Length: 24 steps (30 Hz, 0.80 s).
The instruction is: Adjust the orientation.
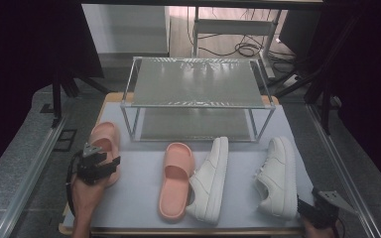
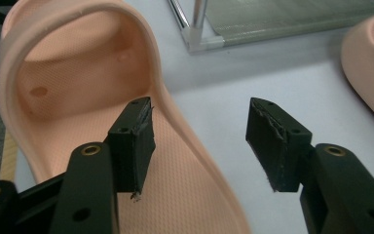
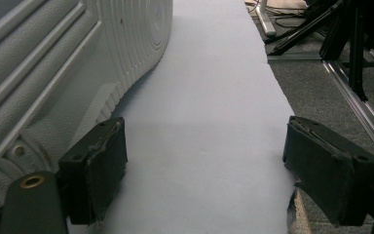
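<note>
A pink slide (image 1: 104, 141) lies at the left of the pale mat (image 1: 139, 193). My left gripper (image 1: 104, 166) is open at its heel end. In the left gripper view the gripper (image 2: 199, 141) straddles the slide's (image 2: 78, 97) right rim, one jaw above the footbed and the other above the mat. A second pink slide (image 1: 176, 178) lies mid-table beside a white sneaker (image 1: 211, 178) tipped on its side. Another white sneaker (image 1: 278, 176) stands at the right. My right gripper (image 1: 310, 208) is open just behind that sneaker's heel, and its own view (image 3: 204, 170) has the ribbed sole (image 3: 78, 58) at the left.
A two-tier metal shoe rack (image 1: 193, 82) with mesh shelves stands at the back of the table; one of its legs (image 2: 199, 24) is just beyond the left slide. The mat's right edge (image 3: 282, 97) drops to grey carpet and a metal rail. Cables lie on the floor behind.
</note>
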### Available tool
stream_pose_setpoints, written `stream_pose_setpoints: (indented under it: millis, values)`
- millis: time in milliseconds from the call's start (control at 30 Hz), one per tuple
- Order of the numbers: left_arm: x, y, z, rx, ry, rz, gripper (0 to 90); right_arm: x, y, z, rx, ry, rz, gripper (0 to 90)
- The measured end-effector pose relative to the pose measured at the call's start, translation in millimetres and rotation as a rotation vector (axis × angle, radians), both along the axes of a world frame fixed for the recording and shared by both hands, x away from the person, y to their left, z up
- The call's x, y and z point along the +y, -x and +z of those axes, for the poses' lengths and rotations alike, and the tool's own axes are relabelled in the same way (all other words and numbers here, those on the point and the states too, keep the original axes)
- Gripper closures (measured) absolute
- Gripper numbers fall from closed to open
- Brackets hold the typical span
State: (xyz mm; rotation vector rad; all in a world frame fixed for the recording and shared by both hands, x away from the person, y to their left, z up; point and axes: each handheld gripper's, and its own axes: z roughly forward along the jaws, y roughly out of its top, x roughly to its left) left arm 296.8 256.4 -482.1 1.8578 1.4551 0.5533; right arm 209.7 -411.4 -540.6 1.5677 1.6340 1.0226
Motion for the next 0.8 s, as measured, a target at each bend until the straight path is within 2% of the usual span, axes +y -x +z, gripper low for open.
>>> stream_pose_setpoints:
  millis: [133,367,433,600,733,800]
  values:
    - [2.4,-10.9,-0.3,0.02,0.017,-0.001,46.7,0.0,0.0,0.0,0.0,0.001,0.001,16.0]
    - [5.0,-26.6,-0.2,0.038,0.006,0.01,55.1,0.0,0.0,0.0,0.0,0.001,0.001,16.0]
    - [4.6,-32.9,0.3,0.042,-0.014,0.014,57.8,0.0,0.0,0.0,0.0,0.0,0.0,16.0]
    - [4.3,-43.6,0.1,0.052,-0.031,0.027,62.6,-0.1,0.0,0.0,0.0,0.001,0.001,16.0]
    - [4.3,-49.6,0.0,0.056,-0.028,0.045,66.2,0.0,0.0,0.0,0.0,0.0,0.0,16.1]
    - [3.0,-51.9,-0.1,0.059,-0.044,0.048,68.2,0.0,0.0,0.0,0.0,0.0,0.0,16.1]
